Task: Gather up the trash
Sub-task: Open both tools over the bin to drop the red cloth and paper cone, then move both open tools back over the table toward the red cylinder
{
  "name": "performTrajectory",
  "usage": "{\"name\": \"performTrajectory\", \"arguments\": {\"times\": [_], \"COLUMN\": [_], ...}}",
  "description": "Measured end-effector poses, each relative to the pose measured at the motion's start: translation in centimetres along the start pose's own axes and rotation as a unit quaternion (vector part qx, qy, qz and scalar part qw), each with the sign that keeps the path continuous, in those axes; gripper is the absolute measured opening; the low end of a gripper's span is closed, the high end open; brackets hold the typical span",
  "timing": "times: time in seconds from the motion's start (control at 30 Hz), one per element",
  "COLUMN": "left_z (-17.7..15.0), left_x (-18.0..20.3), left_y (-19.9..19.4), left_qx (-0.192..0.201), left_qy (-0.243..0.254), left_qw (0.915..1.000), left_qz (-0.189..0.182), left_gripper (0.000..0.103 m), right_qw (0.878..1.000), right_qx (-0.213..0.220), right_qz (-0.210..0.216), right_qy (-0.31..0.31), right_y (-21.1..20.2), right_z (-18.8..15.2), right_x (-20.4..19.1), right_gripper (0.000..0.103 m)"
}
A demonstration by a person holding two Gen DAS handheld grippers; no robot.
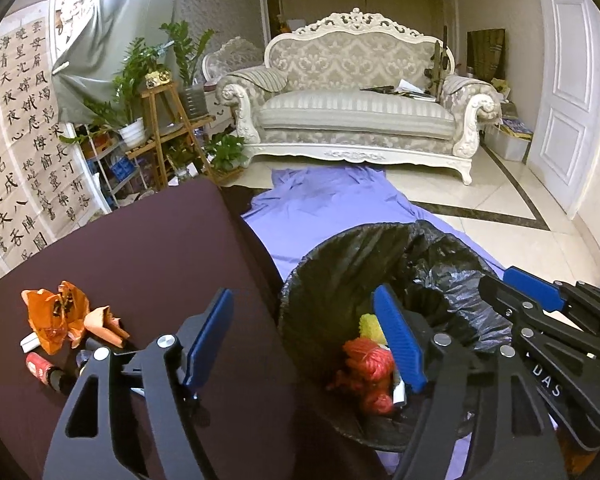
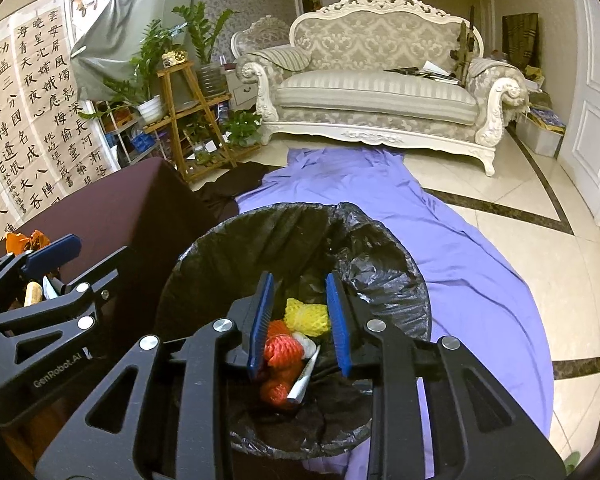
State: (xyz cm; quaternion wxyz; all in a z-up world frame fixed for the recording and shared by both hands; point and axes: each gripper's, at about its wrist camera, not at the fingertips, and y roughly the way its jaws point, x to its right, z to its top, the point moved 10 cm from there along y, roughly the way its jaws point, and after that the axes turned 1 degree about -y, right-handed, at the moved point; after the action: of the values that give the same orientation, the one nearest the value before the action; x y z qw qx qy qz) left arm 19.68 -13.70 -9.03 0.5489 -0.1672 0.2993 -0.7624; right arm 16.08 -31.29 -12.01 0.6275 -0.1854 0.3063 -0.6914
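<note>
A bin with a black bag (image 1: 452,268) (image 2: 260,240) stands on the floor beside a dark brown table (image 1: 140,264) (image 2: 120,208). Inside lie a red net (image 1: 370,364) (image 2: 282,354), a yellow foam net (image 2: 306,316) and a grey wrapper (image 2: 304,380). On the table lie an orange wrapper (image 1: 56,312), a torn orange scrap (image 1: 104,322), a small red tube (image 1: 40,368) and a white scrap (image 1: 30,342). My left gripper (image 1: 304,344) is open and empty, straddling the table edge and bin rim. My right gripper (image 2: 300,324) is open and empty above the bin.
A purple sheet (image 2: 440,240) covers the floor under the bin. A white ornate sofa (image 1: 360,116) stands at the back, a wooden plant stand with potted plants (image 1: 168,132) at the left, a white door (image 1: 568,100) at the right.
</note>
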Motion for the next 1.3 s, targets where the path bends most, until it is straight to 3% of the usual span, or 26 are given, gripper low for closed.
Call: {"name": "performTrajectory", "arguments": {"times": [0.1,0.3,0.73,0.93,1.3], "left_z": [0.0,-1.0,-6.7,-8.4,-7.8], "left_x": [-0.5,-3.1,-12.3,-16.2,-19.7], "left_y": [-0.5,-2.6,-6.1,-6.8,-6.1], "left_qx": [0.003,0.002,-0.036,-0.045,-0.043], "left_qy": [0.0,-0.023,-0.09,-0.119,-0.145], "left_qw": [0.9999,0.9993,0.99,0.9835,0.9787], "left_qz": [0.013,0.031,0.103,0.129,0.139], "left_gripper": [0.074,0.074,0.074,0.074,0.074], "right_qw": [1.0,1.0,0.994,0.991,0.988], "right_qx": [0.002,-0.001,-0.02,-0.026,-0.035], "right_qz": [0.0,0.015,0.085,0.097,0.105], "right_qy": [0.001,0.001,-0.062,-0.087,-0.11], "right_y": [-0.3,-1.2,-2.0,-2.3,-1.2], "right_z": [-0.1,-0.9,-2.9,-2.9,-2.5], "right_x": [0.0,-1.6,-12.5,-15.4,-18.9], "right_gripper": [0.037,0.038,0.038,0.039,0.039]}}
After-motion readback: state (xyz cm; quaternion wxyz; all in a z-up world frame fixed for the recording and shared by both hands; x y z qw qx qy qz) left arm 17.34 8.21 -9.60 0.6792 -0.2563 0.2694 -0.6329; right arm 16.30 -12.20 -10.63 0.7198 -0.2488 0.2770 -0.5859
